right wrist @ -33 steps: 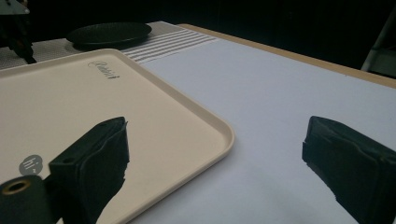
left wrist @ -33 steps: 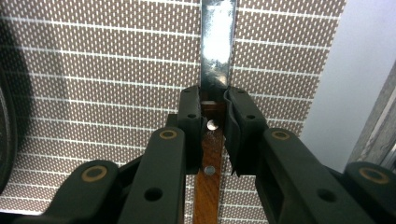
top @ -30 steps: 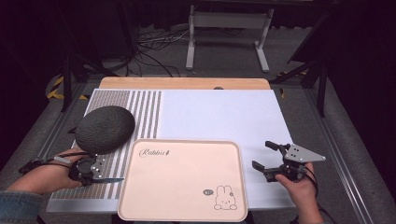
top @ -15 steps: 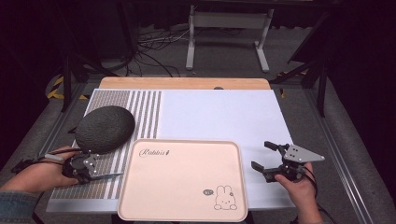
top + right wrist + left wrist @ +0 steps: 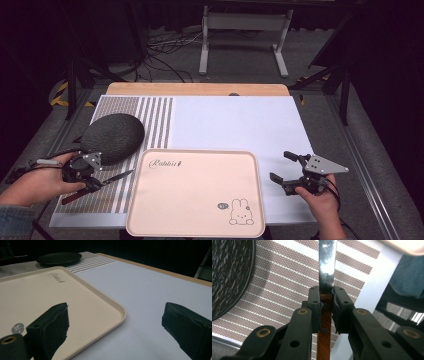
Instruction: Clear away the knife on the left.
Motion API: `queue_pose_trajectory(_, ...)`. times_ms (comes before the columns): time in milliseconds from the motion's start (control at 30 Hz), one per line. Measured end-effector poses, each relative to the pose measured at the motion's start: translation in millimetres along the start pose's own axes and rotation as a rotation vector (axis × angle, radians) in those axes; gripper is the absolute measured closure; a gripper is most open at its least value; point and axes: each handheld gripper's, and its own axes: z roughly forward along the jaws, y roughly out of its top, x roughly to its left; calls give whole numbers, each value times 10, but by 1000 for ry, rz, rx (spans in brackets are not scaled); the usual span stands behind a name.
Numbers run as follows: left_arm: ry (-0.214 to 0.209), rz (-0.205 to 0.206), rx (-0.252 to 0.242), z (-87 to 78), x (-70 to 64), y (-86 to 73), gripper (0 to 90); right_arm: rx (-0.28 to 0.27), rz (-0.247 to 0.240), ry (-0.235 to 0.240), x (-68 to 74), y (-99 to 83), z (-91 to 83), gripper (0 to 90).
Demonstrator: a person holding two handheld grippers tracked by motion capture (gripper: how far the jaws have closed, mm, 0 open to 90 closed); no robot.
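left gripper (image 5: pixel 327 296) clamps knife (image 5: pixel 327 267) | tray (image 5: pixel 195 227) edge near, probably clear

Ahead of the right claw (image 5: pixel 286 171) the white surface (image 5: pixel 235 122) lies open, with only the tray (image 5: pixel 195 192) rim just to its left. The dark plate (image 5: pixel 112 137) crowds the left claw (image 5: pixel 95 180); the tray edge blocks its knife (image 5: pixel 117 176) tip.

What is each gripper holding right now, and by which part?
The left gripper clamps a wooden-handled steel knife at the handle's top, just below the blade. The right gripper is open, holding nothing.
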Motion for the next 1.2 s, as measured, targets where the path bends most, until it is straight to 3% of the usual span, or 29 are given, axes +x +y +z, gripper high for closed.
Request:
queue_pose_trajectory(67, -24, -53, -27, -33, -1, 16, 782, -7, 4, -2, -3, 5, -15, 79)
queue_pose_trajectory(100, -24, -53, -27, -33, -1, 16, 782, -9, 7, -3, -3, 6, -17, 79)
queue_pose_trajectory(267, -43, -127, -39, -76, -20, 59, 781, -7, 13, -6, -3, 6, -21, 86)
queue_pose_trajectory(367, -65, -200, -74, -112, -41, 96, 781, -5, 16, -8, -3, 5, -22, 89)
queue_pose_trajectory(467, -95, -250, -51, -136, -87, 157, 781, -8, 20, -9, -6, 6, -28, 89)
queue_pose_trajectory(500, -125, -273, -38, -138, -106, 177, 781, -9, 21, -7, -7, 6, -28, 89)
queue_pose_trajectory(733, -98, -306, -47, -147, -187, 328, 781, -12, 23, -5, -6, 7, -34, 89)
queue_pose_trajectory(1200, -113, -366, -99, -112, -333, 657, 781, -12, 22, -5, -12, 6, -41, 89)
